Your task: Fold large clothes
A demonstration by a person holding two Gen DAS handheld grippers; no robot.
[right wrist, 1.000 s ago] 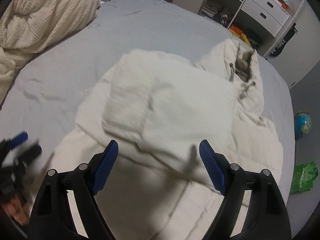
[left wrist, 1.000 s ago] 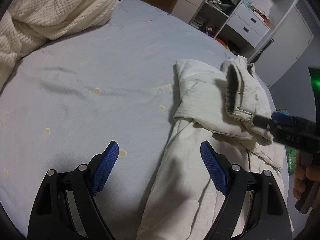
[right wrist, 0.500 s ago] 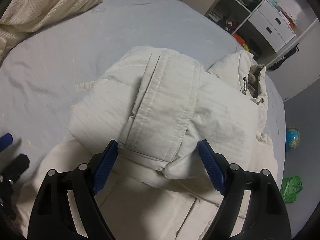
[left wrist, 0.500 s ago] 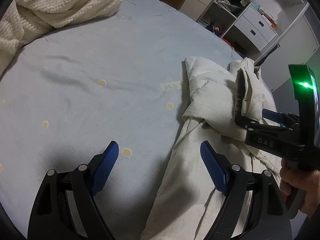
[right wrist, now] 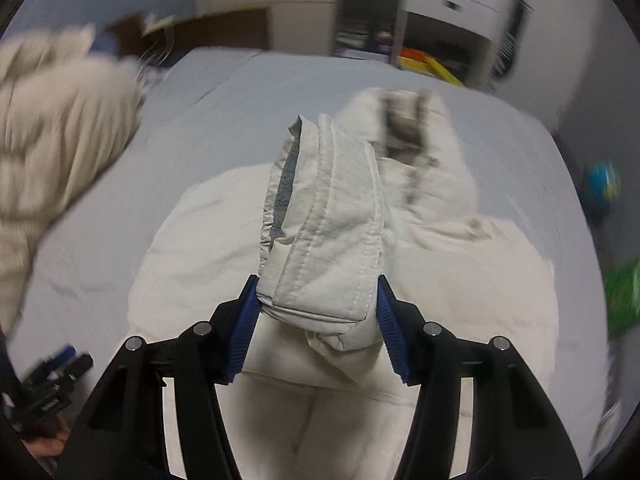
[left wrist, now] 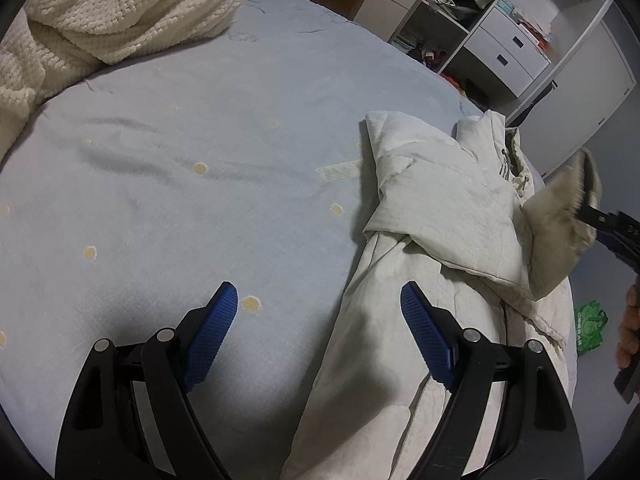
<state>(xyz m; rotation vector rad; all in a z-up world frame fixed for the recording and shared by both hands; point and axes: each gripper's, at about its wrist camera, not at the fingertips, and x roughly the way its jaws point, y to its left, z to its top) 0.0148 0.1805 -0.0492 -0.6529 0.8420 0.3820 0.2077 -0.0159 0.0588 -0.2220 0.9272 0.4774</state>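
Note:
A cream padded jacket [left wrist: 432, 208] lies on the right side of the bed, partly folded. My right gripper [right wrist: 318, 292] is closing on the cuff end of its sleeve [right wrist: 324, 224], and both blue pads press on the sleeve, which is lifted above the jacket body [right wrist: 460, 280]. In the left wrist view that sleeve [left wrist: 560, 216] hangs from the right gripper [left wrist: 600, 220] at the far right. My left gripper [left wrist: 320, 308] stands open above the jacket's left edge with nothing between its fingers; it also shows as a blur at the lower left of the right wrist view [right wrist: 60, 364].
The pale blue bed sheet [left wrist: 200, 200] with yellow dots spreads to the left. A cream knitted blanket [left wrist: 120, 12] is heaped at the head of the bed. White shelves with drawers [left wrist: 504, 52] stand beyond it. A green bag [left wrist: 590, 324] and a globe [right wrist: 604, 180] lie on the floor.
My right gripper came down over the folded sleeve, closed on its cuff and lifted it up and to the right. The left gripper stayed open in the same place.

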